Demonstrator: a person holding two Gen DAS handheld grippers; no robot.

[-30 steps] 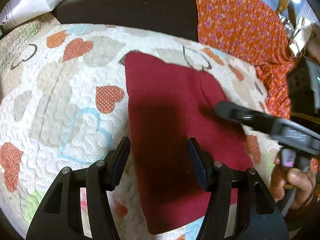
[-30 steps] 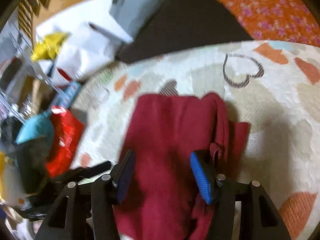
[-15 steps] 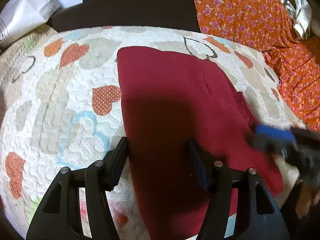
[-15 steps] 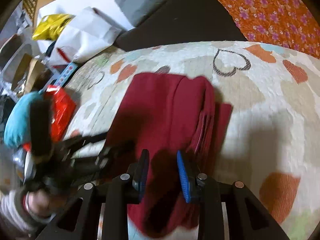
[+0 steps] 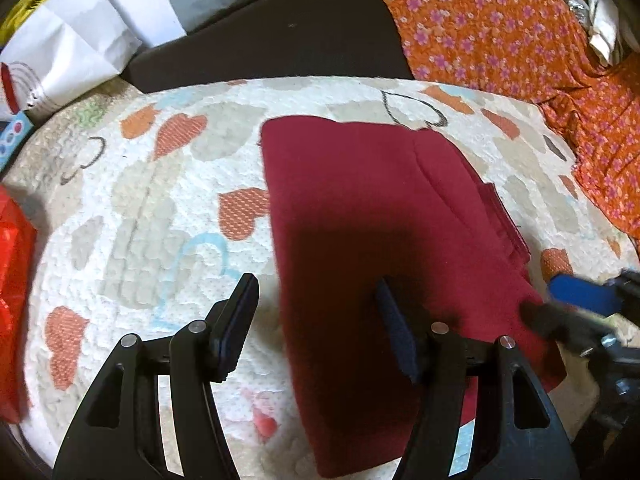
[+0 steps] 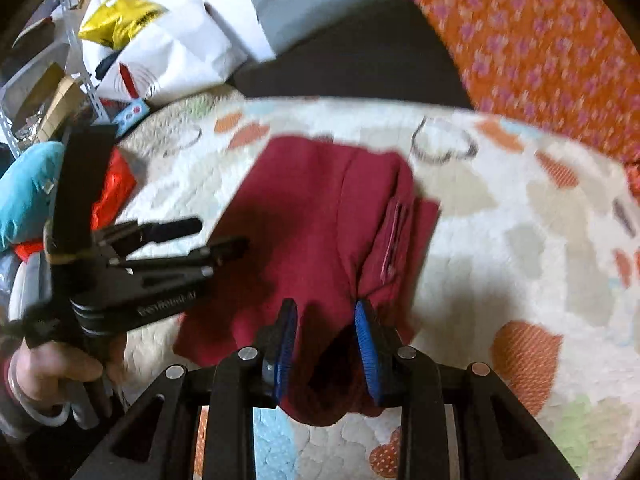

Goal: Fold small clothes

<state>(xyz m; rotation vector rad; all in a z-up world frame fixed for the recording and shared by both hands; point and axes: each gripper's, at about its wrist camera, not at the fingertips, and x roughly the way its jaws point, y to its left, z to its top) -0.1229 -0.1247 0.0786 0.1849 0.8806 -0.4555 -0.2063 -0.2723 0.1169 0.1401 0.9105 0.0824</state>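
Straddling red garment (image 6: 320, 220) near edge, right tool (image 6: 326, 344) part-closed; left tool (image 5: 316, 320) spread.

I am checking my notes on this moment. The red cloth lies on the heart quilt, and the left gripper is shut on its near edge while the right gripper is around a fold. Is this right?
Not quite. The left gripper is open, its fingers spread over the red cloth's edge and gripping nothing, as the left wrist view shows. The cloth does lie on the heart quilt, and the right gripper is around a fold.

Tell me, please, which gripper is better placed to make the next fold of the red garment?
Probably the right. The right gripper has the near corner of the red garment bunched between its fingers. The left gripper is open, straddling the garment's left edge without gripping.
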